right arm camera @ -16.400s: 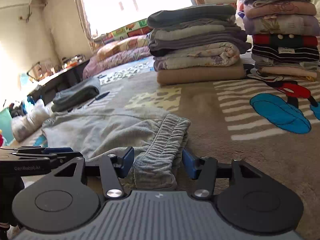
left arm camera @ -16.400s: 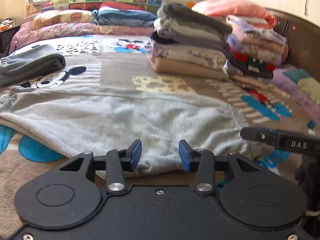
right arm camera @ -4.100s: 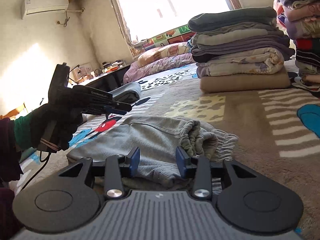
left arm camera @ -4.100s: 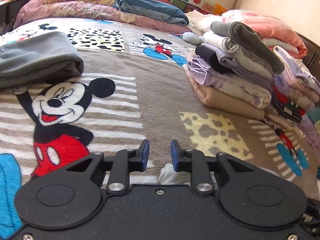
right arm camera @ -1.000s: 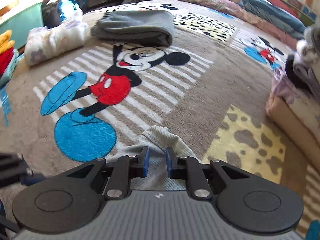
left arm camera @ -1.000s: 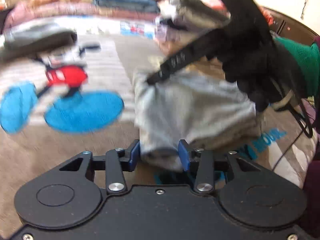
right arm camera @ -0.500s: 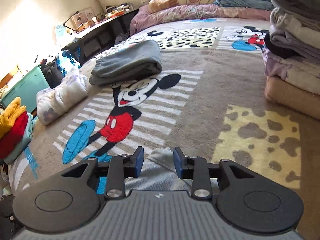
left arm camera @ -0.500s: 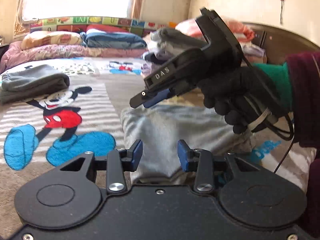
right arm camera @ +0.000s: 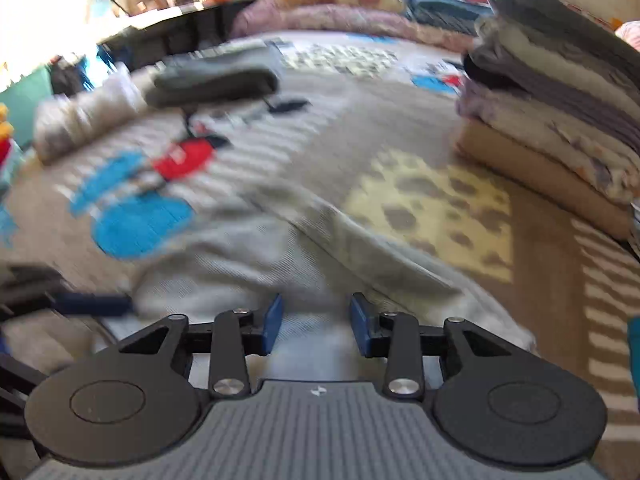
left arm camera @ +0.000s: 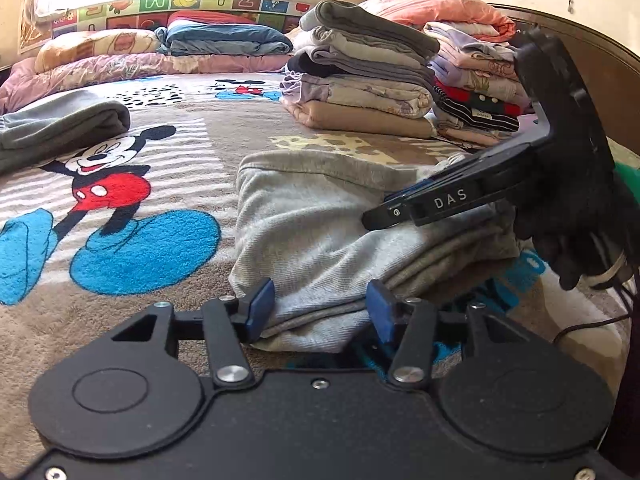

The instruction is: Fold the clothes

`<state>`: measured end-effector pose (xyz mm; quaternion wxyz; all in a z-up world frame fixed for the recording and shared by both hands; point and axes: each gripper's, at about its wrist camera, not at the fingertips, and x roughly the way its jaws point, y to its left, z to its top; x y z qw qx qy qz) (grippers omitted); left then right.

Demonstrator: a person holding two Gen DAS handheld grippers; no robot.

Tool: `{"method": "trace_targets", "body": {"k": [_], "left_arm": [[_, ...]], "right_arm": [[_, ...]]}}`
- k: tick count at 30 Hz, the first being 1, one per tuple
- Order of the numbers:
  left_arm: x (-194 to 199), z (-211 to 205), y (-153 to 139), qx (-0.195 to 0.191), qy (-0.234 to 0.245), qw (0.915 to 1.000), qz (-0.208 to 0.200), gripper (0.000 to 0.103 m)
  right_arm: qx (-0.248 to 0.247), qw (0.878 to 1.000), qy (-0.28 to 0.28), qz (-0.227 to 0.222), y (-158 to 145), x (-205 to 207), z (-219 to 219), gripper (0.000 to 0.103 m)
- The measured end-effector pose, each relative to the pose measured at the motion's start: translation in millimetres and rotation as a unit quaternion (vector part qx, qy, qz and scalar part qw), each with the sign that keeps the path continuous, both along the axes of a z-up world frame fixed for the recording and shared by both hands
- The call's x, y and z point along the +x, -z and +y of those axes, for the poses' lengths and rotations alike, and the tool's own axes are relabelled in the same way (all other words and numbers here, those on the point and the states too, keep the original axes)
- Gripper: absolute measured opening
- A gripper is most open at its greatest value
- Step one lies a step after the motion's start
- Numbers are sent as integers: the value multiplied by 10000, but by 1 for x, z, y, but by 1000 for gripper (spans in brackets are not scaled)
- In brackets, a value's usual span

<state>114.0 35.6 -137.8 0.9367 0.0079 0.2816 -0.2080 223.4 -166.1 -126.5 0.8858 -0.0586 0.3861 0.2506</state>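
the folded grey garment [left arm camera: 320, 216] lies on the bed blanket [left arm camera: 120, 312] near its front edge. the left claw [left arm camera: 320, 308] is opening, its pads straddling the garment's near corner without pressing it. the right claw [right arm camera: 316, 324] hovers over the garment's right side, parted, gripping nothing. 2 stacks of folded clothes [left arm camera: 360, 88] sit toward the far right corner.

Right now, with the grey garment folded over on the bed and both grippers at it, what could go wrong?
1. The left gripper is opening around the near edge of the grey garment; once released, the stacked layers could slump apart.
2. The right gripper hovers close over the top layer and could drag it if it sweeps sideways.
3. The folded stack stands just behind; a careless push forward might nudge it.
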Motion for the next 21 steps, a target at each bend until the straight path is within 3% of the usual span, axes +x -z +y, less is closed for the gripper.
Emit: {"method": "trace_targets", "body": {"k": [2, 3, 5, 7, 10, 12, 14, 17, 19, 20, 21], "left_arm": [[-5, 0, 0, 7, -4, 9999, -162, 52], [-9, 2, -2, -26, -12, 9997, -258, 52], [-16, 5, -5, -92, -29, 9989, -450, 53], [-20, 10, -8, -240, -177, 9981, -543, 53], [-20, 24, -10, -656, -564, 9955, -376, 53], [-17, 32, -10, -970, -813, 9918, -193, 54], [-14, 39, -9, -1183, -1059, 9873, 6, 56], [-11, 41, -8, -1429, -1227, 9817, 265, 60], [-9, 38, -2, -1356, -1254, 9818, 442, 61], [-8, 36, 1, -1253, -1304, 9822, 503, 61], [-10, 36, 1, -1232, -1289, 9827, 493, 61]], "right_arm": [[1032, 9935, 483, -9, -7, -7, -27, 36], [1269, 9900, 586, -186, -16, -16, -34, 40], [1444, 9856, 650, -598, -33, -43, -48, 48], [1539, 9815, 869, -741, -37, -60, -70, 48], [1632, 9713, 1484, -894, -35, -81, -106, 50], [2035, 9552, 2013, -755, -27, -89, -131, 65], [2341, 9418, 2333, -623, -17, -91, -144, 70], [2361, 9433, 2256, -602, -10, -83, -134, 72], [1973, 9509, 2326, -521, -7, -70, -122, 72], [1592, 9539, 2529, -284, 0, -60, -118, 72], [1718, 9491, 2637, -115, 9, -56, -124, 76]]}}
